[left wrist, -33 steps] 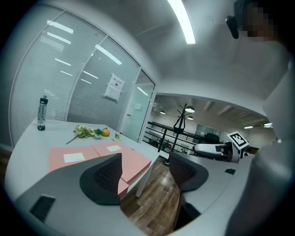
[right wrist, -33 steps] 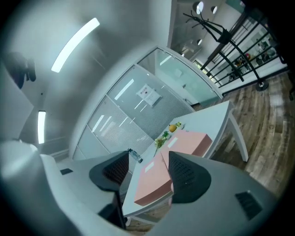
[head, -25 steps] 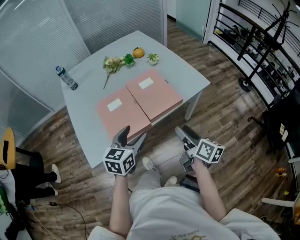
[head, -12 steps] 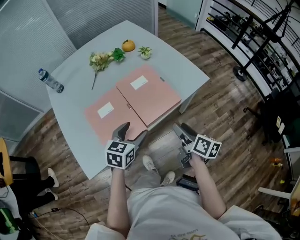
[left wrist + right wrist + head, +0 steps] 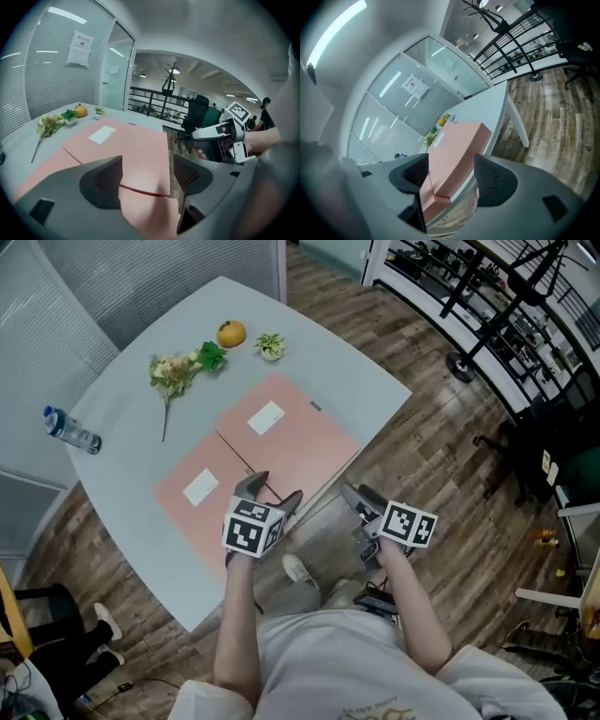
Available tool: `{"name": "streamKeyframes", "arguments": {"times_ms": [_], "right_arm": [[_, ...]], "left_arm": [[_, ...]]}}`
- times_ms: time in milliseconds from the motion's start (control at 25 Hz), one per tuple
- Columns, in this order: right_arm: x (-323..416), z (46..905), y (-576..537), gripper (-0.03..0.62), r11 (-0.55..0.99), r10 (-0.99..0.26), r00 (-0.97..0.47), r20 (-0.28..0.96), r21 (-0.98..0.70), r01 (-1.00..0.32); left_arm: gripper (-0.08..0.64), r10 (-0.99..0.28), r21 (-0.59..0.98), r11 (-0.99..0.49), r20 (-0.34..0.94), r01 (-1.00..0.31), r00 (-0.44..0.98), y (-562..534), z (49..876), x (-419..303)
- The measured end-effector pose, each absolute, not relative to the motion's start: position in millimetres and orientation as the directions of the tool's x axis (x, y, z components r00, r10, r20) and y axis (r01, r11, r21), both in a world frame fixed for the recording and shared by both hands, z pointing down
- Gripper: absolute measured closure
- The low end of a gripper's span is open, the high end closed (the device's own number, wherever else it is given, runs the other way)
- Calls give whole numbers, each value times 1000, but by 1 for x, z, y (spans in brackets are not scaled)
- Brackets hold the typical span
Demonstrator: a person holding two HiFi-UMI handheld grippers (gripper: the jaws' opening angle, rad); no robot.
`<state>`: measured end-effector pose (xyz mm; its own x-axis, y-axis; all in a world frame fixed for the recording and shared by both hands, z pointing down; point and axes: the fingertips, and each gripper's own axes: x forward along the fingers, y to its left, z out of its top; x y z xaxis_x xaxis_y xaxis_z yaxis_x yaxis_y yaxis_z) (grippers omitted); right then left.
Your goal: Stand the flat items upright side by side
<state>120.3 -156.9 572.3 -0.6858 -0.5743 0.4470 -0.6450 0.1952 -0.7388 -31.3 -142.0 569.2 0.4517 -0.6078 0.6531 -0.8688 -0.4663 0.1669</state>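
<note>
Now poised for a first pick-up, with nothing gripped yet. Has come forward and down with both hands over the last second. Puts the left gripper [image 5: 272, 491] above the near end of the seam between the left pink folder [image 5: 192, 493] and the right pink folder [image 5: 291, 427], after sitting short of the table [image 5: 112, 474] edge a second ago. Keeps its fingers spread, with pink cover visible between them in the left gripper view but no pad pressing on it, so holds nothing. Brings the right gripper [image 5: 361, 498] lower too, yet leaves it off the table's near corner, above the wooden floor, near the right pink folder without touching it. Has just been widening those jaws, now close to fully spread and empty. Looks along that folder's long side in the right gripper view, with nothing between the pads. Leaves both folders lying flat in the middle of the table, side by side and touching along one long edge, white labels up. Leaves the water bottle [image 5: 70, 430], the flower sprig [image 5: 173, 371], the orange [image 5: 231, 334] and the small plant [image 5: 271, 345] well apart at the far side. Suggests an approach nearly over and the task itself unstarted. Probably calls next for pinching an edge and tipping a folder onto its spine, with some risk of sliding on the smooth top.
</note>
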Motion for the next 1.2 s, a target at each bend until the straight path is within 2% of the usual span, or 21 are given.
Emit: {"name": "streamKeyframes", "arguments": {"times_ms": [320,960,1200], "right_arm": [[123,581,-179,291,151,-597,-659,458,-742,-653],[142,628,-221,290,72,-543,-707,453,-814,-576],[151,643,-227,290,33,-558,-713,424,-848,-530]], "left_arm": [[236,-493,162,-553,727,-818,477,-167,600,-22],[229,-452,58,-563,814,-825,366,-205,635,-11],[227,-443,55,-592,811,-804,382,-201,637,6]]}}
